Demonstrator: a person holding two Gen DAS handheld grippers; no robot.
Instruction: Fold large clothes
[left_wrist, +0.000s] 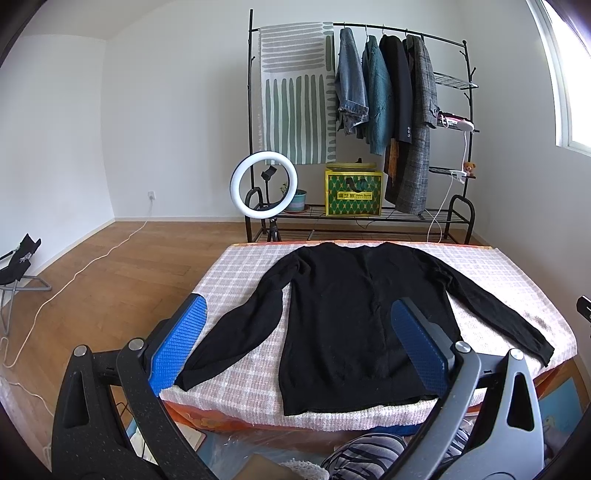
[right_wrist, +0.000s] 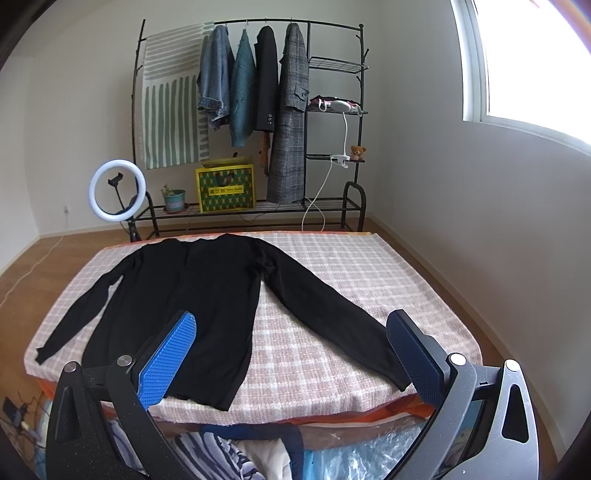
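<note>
Above the near hem of the black sweater (left_wrist: 354, 325), lying flat, both claws, left (left_wrist: 299, 347) and right (right_wrist: 291, 358), are hovering wide open and empty, folding not yet begun, sleeve grasp judged next.

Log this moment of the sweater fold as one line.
stage: pre-grasp | black sweater: flat, sleeves spread, on checked table | left gripper: open | right gripper: open

The left gripper (left_wrist: 301, 347) sits in the lower part of its frame with its two blue-padded fingers (left_wrist: 177, 347) spread wide apart, gripping nothing. Its dark linkage arms run down to the bottom corners. The right gripper (right_wrist: 291, 358) takes the same place in its own frame, fingers (right_wrist: 168, 363) likewise wide apart and holding nothing, one pad at lower left, the other at lower right.
</note>
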